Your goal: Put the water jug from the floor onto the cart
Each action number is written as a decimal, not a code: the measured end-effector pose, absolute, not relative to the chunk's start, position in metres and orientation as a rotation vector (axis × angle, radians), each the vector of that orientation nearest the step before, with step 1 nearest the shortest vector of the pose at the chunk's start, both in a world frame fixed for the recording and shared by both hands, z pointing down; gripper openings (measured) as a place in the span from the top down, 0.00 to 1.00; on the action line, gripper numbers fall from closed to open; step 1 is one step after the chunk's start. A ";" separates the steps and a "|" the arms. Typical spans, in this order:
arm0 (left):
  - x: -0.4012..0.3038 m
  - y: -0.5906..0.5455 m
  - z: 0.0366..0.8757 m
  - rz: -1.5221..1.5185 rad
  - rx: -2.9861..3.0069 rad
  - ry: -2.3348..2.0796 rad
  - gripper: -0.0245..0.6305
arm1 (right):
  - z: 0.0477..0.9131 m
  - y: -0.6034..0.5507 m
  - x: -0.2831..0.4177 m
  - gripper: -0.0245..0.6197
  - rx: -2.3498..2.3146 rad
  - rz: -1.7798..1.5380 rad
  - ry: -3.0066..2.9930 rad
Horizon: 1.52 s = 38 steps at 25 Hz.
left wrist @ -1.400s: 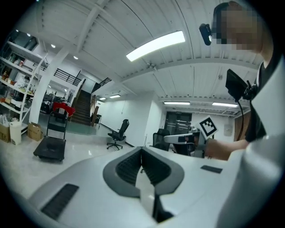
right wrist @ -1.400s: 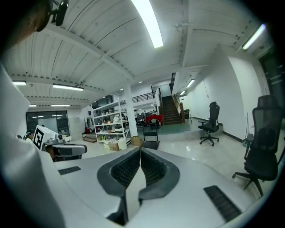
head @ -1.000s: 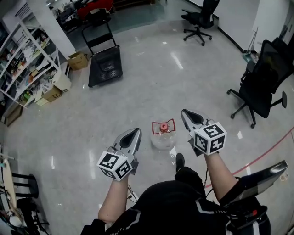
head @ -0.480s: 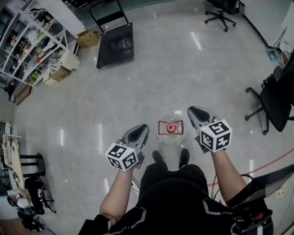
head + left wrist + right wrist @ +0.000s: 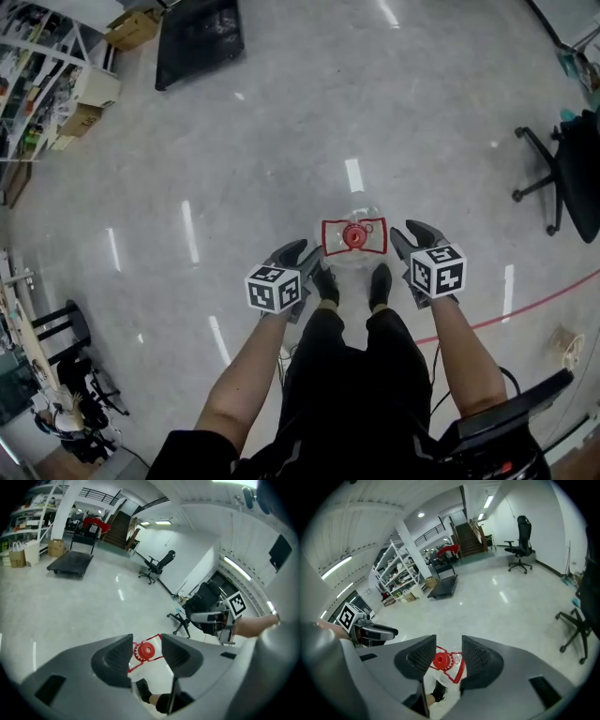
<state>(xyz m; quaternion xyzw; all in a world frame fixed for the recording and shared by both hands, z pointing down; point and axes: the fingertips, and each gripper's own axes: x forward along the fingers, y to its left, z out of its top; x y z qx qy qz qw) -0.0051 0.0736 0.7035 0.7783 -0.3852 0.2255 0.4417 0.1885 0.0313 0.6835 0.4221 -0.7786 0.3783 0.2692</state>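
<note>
Jug pickup about to start, both tools empty.

Both my left gripper and right gripper have just been opening and stand spread wide; the water jug shows through each gap but lies beyond the jaws, with nothing gripped. It stands on the floor just ahead of my shoes, between the two tools. My worry is the clear, rounded wall: I judge that uneven pressure from the sides could let it slip or tip, and the thin red handle around the red cap may twist. I cannot tell how full it is. Seen from above, most of its body is hidden. The cart sits well apart, cut off by the frame edge.
</note>
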 end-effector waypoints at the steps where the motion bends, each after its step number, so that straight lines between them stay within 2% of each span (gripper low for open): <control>1: -0.007 0.076 0.725 0.579 1.905 -0.940 0.71 | 0.710 0.037 0.188 0.73 1.141 1.065 -2.062; 8: -0.003 0.077 0.839 0.661 1.775 -0.877 0.71 | 0.831 0.054 0.187 0.73 1.145 1.208 -1.940; 18: 0.012 0.082 0.903 0.649 1.682 -0.844 0.71 | 0.888 0.074 0.174 0.73 1.109 1.292 -1.911; 20: 0.015 0.085 0.909 0.667 1.691 -0.821 0.72 | 0.890 0.075 0.173 0.82 1.120 1.301 -1.907; 21: 0.016 0.086 0.910 0.665 1.694 -0.820 0.84 | 0.890 0.074 0.172 0.84 1.129 1.307 -1.907; 22: 0.017 0.086 0.909 0.649 1.691 -0.829 0.85 | 0.888 0.073 0.171 0.84 1.134 1.315 -1.910; 30: 0.021 0.069 0.856 0.535 1.702 -0.887 0.87 | 0.838 0.059 0.158 0.84 1.115 1.310 -1.949; 38: 0.005 0.026 0.690 0.429 1.872 -0.888 0.87 | 0.677 0.016 0.140 0.84 1.149 1.220 -2.069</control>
